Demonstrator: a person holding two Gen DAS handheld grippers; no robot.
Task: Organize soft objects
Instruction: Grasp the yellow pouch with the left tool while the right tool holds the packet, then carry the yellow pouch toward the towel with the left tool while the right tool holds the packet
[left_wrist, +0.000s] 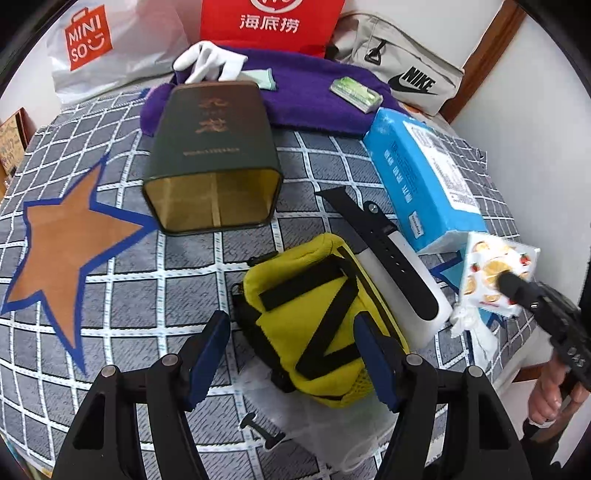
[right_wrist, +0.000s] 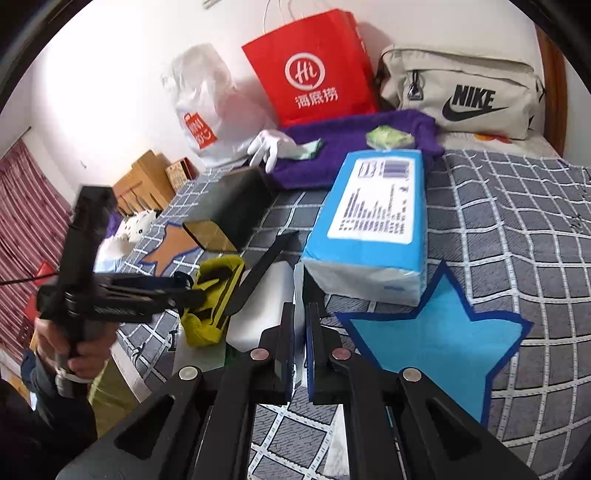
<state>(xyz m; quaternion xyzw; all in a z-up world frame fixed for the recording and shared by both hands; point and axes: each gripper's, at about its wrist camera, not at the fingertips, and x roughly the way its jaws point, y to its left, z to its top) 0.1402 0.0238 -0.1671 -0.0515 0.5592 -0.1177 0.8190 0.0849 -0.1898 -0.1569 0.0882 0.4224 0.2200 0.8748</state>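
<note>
Itemised, left wrist view first: my left gripper (left_wrist: 291, 360) hangs with jaws wide apart over the yellow pouch (left_wrist: 317, 325), its blue pads either side of the pouch and clear of it. The pouch lies on the grey checked bedspread (left_wrist: 332, 158), black straps across it. Just beside it, a white case (left_wrist: 410, 295) with a black strap; beyond that, a blue tissue pack (left_wrist: 421, 184). A dark green tin (left_wrist: 212, 162) lies on its side, open mouth towards me, next to an orange star (left_wrist: 62, 243). A purple towel (left_wrist: 295, 96) at the back carries a white glove (left_wrist: 208, 61). At the right edge my right gripper (left_wrist: 511, 284) is clamped on a small fruit-printed tissue packet (left_wrist: 495, 275), lifted off the bed.

Right wrist view: my right gripper's (right_wrist: 300, 332) jaws are nearly together, a thin white sheet edge between them. Blue star (right_wrist: 439, 332) to the right, tissue pack (right_wrist: 373, 225) ahead. My left hand (right_wrist: 79, 347) holds the other tool above the pouch (right_wrist: 210, 299).
</note>
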